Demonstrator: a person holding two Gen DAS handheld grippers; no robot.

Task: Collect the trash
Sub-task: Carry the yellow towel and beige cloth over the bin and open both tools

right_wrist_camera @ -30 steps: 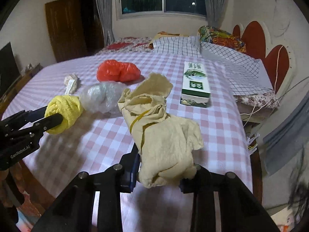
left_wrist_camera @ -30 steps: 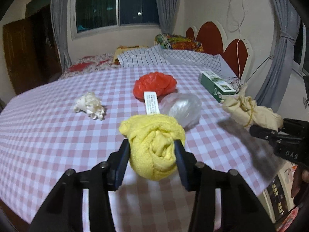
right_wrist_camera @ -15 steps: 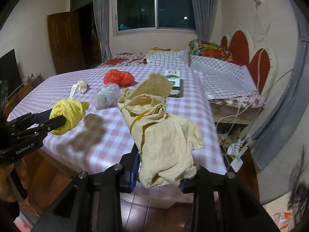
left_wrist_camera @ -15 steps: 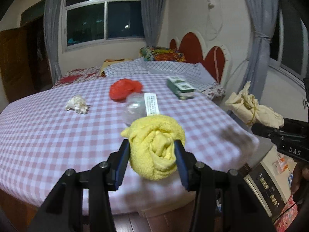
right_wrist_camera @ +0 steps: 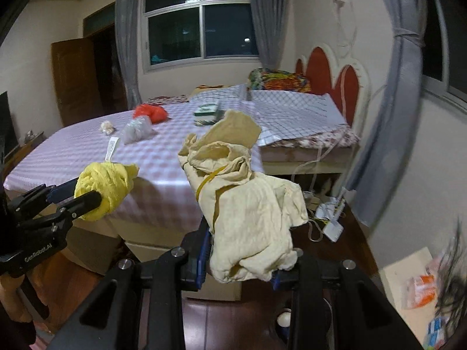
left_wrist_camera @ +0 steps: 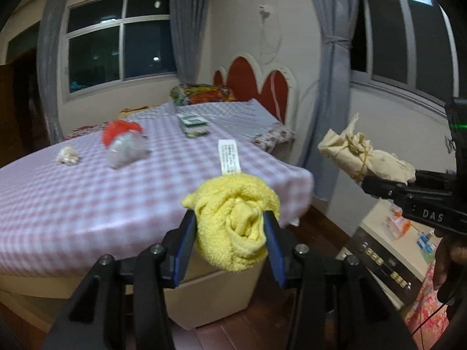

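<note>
Left hand-held gripper [left_wrist_camera: 230,242] clamped on yellow towel [left_wrist_camera: 233,221]; right hand-held gripper [right_wrist_camera: 242,259] clamped on beige cloth bundle [right_wrist_camera: 245,204]. Both loads carried off the bed [left_wrist_camera: 73,204], above wooden floor [right_wrist_camera: 233,320]. No bin in view; drop direction undetermined.
</note>
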